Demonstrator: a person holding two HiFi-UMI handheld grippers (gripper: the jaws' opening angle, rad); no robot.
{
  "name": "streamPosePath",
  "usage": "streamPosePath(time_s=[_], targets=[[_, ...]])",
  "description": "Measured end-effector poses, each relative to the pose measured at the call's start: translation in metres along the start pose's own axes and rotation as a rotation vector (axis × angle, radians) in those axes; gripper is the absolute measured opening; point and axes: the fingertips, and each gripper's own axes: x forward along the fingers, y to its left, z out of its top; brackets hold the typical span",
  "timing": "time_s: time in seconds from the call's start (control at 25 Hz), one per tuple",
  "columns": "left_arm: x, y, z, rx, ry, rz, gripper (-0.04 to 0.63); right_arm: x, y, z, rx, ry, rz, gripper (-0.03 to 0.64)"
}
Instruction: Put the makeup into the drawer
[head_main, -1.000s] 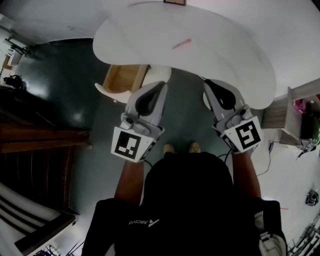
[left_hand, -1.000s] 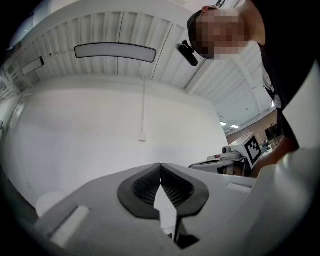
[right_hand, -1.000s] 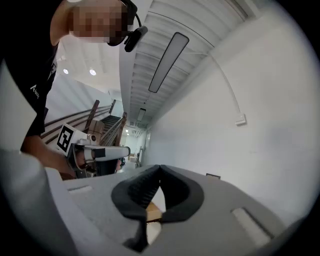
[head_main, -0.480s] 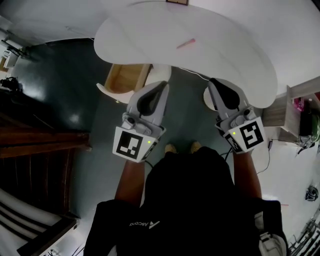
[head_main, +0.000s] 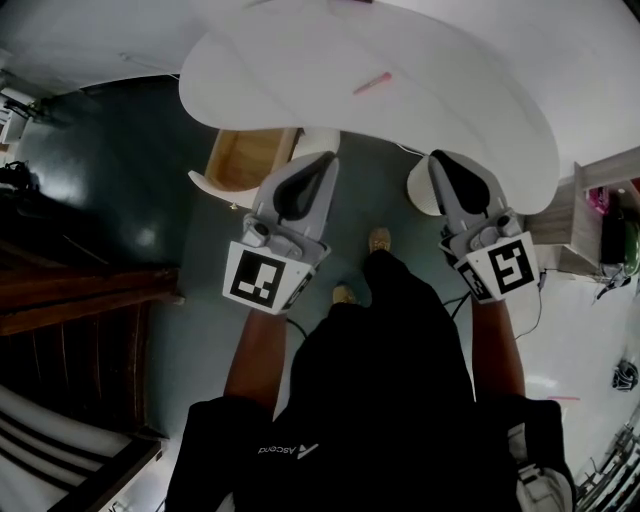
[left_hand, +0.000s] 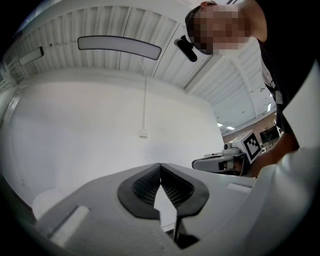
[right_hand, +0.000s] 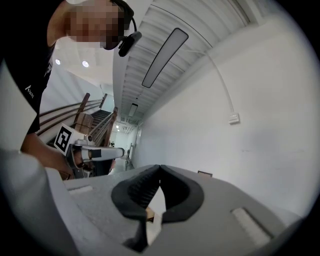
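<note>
head view: the left claw (head_main: 320, 168) and the right claw (head_main: 441, 160) are held side by side, both pointing toward the white tabletop (head_main: 300, 70). left gripper view shows the left claw's dark pads closed tip to tip with nothing between them. right gripper view shows the same for the right claw: tips together, holding nothing. the pink makeup stick (head_main: 371, 84) lies alone on the tabletop, ahead of both claws and well apart from each, a little nearer the line of the right claw. the open wooden drawer (head_main: 240, 158) juts from under the tabletop's near edge, just ahead and to the left of the left claw. the person's shoes (head_main: 379, 239) stand on the dark floor (head_main: 120, 170), behind and between the claws.
</note>
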Motion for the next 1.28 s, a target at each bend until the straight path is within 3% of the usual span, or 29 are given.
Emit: streamPosePath(time_s=[0.44,0.72,0.92,1.16,1.28], targets=[[0.123,0.053,-0.055,0.038,0.116,-0.009,0.011,0.087,-0.111,-0.033,-0.031,-0.027,0.022,0.003],[0.211,0.080,-0.110,0.039,0.237,-0.004,0.012,0.135,-0.186,-0.067,-0.006,0.018,0.062,0.003],[0.254,0.098,-0.152,0.048,0.329,-0.016,0.014,0.162,-0.214,-0.086,0.041,0.040,0.098,0.003],[0.281,0.102,-0.196,0.041,0.475,-0.101,0.015,0.173,-0.226,-0.101,0.063,0.069,0.092,0.003],[0.292,0.105,-0.220,0.029,0.546,-0.143,0.089,0.179,-0.236,-0.106,0.063,0.074,0.070,0.003]])
